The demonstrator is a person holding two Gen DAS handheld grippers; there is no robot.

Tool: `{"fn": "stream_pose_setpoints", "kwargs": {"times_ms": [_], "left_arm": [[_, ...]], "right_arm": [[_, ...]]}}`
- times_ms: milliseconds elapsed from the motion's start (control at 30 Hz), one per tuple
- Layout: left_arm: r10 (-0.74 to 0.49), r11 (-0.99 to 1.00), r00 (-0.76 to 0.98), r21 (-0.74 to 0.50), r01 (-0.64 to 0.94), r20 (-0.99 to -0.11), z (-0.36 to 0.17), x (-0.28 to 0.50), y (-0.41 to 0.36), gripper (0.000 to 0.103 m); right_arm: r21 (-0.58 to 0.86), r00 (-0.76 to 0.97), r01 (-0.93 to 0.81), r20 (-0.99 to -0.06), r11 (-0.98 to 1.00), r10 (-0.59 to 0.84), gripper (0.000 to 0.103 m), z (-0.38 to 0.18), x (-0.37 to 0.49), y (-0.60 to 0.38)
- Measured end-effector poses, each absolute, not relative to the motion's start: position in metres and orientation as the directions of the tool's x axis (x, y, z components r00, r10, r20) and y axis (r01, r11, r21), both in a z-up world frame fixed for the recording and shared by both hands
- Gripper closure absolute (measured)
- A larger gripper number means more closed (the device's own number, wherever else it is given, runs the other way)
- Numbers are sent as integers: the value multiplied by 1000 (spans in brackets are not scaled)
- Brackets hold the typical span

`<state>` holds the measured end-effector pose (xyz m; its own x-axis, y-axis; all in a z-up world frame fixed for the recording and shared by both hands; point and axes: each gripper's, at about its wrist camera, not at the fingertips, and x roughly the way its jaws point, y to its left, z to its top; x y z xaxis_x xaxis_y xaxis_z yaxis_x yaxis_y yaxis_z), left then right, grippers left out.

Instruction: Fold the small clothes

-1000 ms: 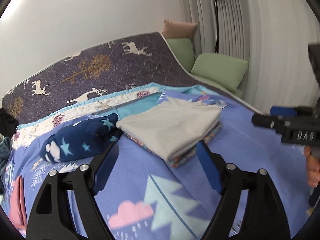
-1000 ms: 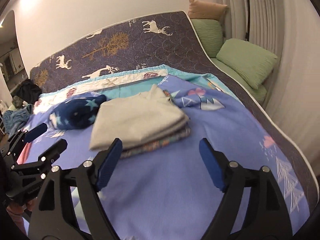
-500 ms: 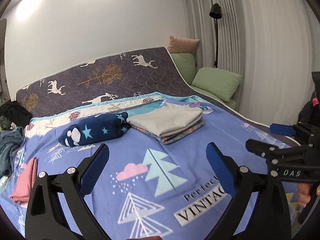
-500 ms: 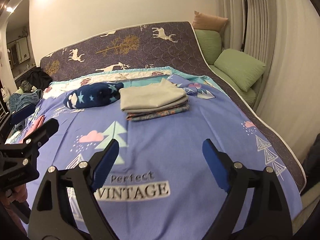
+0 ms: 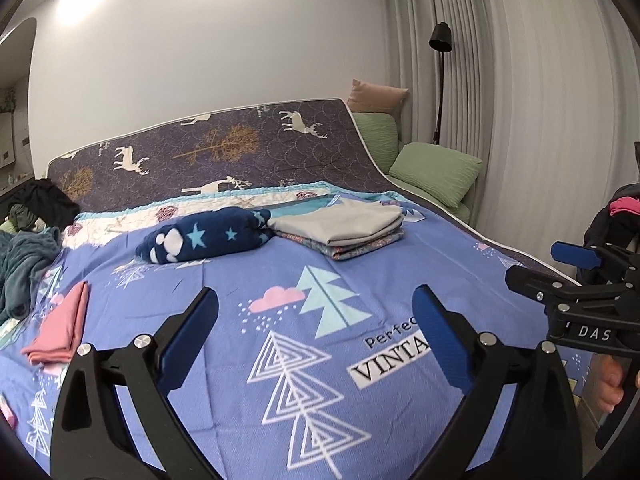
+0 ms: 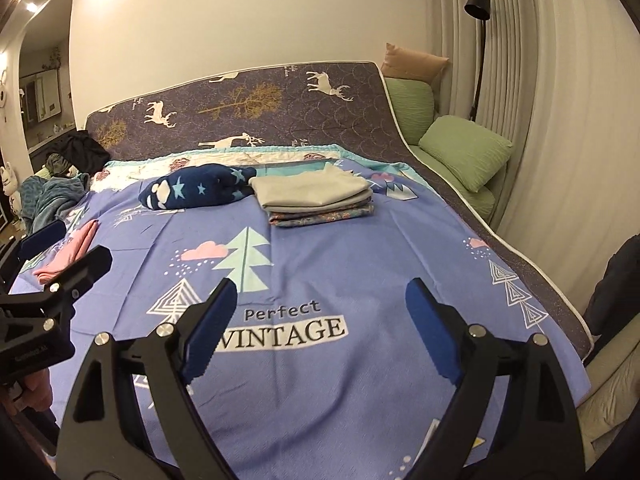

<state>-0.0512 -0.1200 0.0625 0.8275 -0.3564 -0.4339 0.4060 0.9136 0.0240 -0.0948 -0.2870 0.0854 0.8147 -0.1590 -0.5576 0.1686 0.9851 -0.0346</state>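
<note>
Here my left hand-held gripper (image 5: 316, 320) stands wide apart above the bed's blue printed sheet (image 5: 280, 360), with nothing between its blue pads (image 5: 434, 332). My right hand-held gripper (image 6: 318, 312) is spread wide too and empty, over the words "Perfect VINTAGE" (image 6: 284, 330) on the same sheet. In the left wrist view the right one shows at the right edge, with my fingers (image 5: 610, 384) around its grip; in the right wrist view the left one shows at the left edge.

Well beyond both, near the far end of the sheet, lies the folded stack of small clothes (image 6: 316, 198): a grey piece on top (image 5: 340, 222), a patterned piece (image 6: 320, 216) underneath. Touching its left side is a navy bundle with stars (image 5: 204, 240). Near the left edge of the bed rests a folded pink garment (image 5: 60, 324), well apart from the stack. Past that edge sit a teal blanket (image 5: 24, 264) and a dark heap of clothes (image 6: 82, 150).

Behind the sheet rises the dark deer-print mattress cover (image 5: 224, 152). To the right are green pillows (image 6: 464, 152), a pink cushion (image 5: 376, 96), a black floor lamp (image 6: 478, 0) and pale curtains (image 5: 520, 120).
</note>
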Motion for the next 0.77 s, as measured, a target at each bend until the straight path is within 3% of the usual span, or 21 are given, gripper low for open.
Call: {"fn": "stream_pose_setpoints", "kwargs": {"times_ms": [767], "left_arm": [[-359, 911, 837, 38, 410, -414, 63, -68, -113, 5]], "right_arm": [[-48, 815, 161, -557, 986, -160, 13, 85, -106, -270]]}}
